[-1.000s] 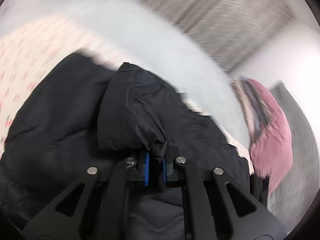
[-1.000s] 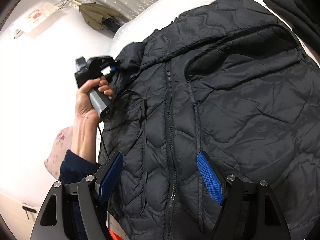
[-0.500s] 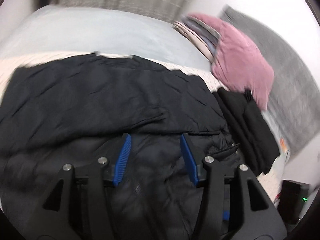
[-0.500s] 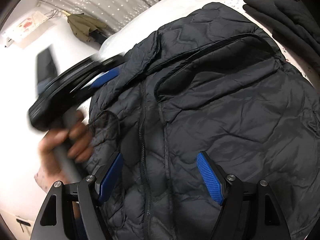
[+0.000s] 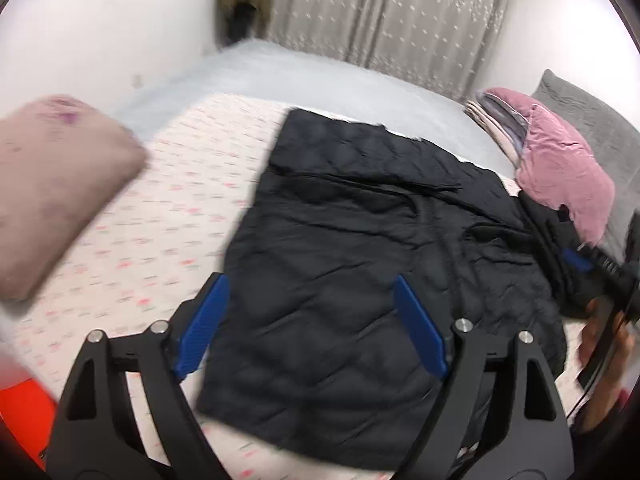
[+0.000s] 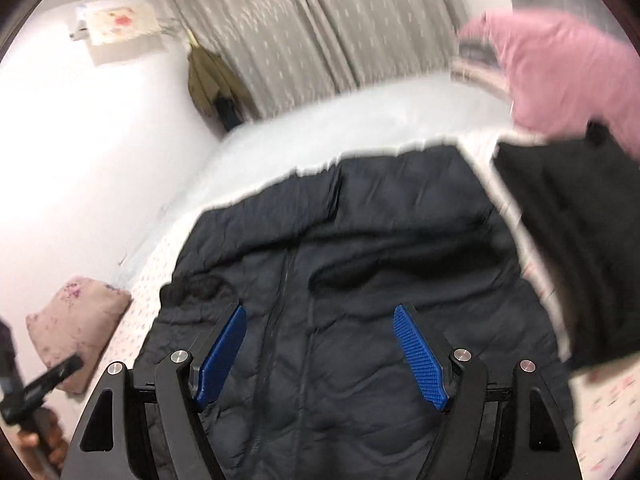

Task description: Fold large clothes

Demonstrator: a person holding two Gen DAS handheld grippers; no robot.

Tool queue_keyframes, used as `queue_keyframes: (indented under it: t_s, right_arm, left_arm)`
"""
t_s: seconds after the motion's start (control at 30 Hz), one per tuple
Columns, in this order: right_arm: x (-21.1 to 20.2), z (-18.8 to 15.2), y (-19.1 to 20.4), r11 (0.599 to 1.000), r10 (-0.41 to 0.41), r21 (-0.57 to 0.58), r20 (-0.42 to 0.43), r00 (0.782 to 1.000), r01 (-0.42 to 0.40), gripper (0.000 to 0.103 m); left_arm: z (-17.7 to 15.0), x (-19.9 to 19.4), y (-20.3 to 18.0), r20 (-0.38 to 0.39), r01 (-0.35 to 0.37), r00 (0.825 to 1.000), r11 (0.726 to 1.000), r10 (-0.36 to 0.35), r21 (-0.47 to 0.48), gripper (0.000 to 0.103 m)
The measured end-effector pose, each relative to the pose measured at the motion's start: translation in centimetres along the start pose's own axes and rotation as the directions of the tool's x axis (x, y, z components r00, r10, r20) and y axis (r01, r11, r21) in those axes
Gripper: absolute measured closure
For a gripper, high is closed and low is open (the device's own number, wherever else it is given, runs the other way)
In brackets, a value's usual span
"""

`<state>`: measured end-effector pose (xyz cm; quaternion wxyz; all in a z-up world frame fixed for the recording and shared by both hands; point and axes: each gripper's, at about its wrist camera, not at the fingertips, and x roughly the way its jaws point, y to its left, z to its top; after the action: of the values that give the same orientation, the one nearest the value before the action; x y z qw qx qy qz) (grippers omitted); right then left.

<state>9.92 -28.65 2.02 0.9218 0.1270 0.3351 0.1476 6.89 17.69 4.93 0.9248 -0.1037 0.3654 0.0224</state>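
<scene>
Both our claws, the left gripper (image 5: 310, 322) and right gripper (image 6: 320, 356), gape wide with nothing held above the black quilted jacket (image 5: 360, 264), spread on the floral bedsheet (image 5: 176, 216). Grey curtains (image 5: 392, 20) hang behind; a pink pillow (image 5: 560, 164) lies alongside.

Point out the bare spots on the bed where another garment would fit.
Free: the patterned sheet between the dusty-pink pillow and the black jacket; also the pale blanket beyond the jacket, toward the curtain. Crowded: the right side, with the pink cushion and folded black garment.
</scene>
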Motion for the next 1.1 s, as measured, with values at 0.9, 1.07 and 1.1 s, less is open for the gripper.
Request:
queue_keyframes:
  t_s: [0.9, 1.07, 1.1]
  right_arm:
    - [-8.5, -14.6, -17.8, 0.905, 0.117, 0.424, -0.15, 0.982, -0.043, 0.011]
    - [-7.4, -14.5, -18.9, 0.901, -0.018, 0.427, -0.152, 0.988, 0.082, 0.026]
    - [-7.6, -14.3, -19.5, 0.895, -0.055, 0.432, -0.137, 0.989, 0.11, 0.027]
  left_arm:
    - [-9.2, 7.2, 7.7, -0.147, 0.005, 0.988, 0.964, -0.046, -0.267, 0.02]
    - [-9.5, 8.7, 7.6, -0.164, 0.004, 0.985, 0.96, -0.051, -0.28, 0.023]
    - [-9.6, 8.8, 7.6, -0.162, 0.0, 0.986, 0.959, -0.048, -0.282, 0.024]
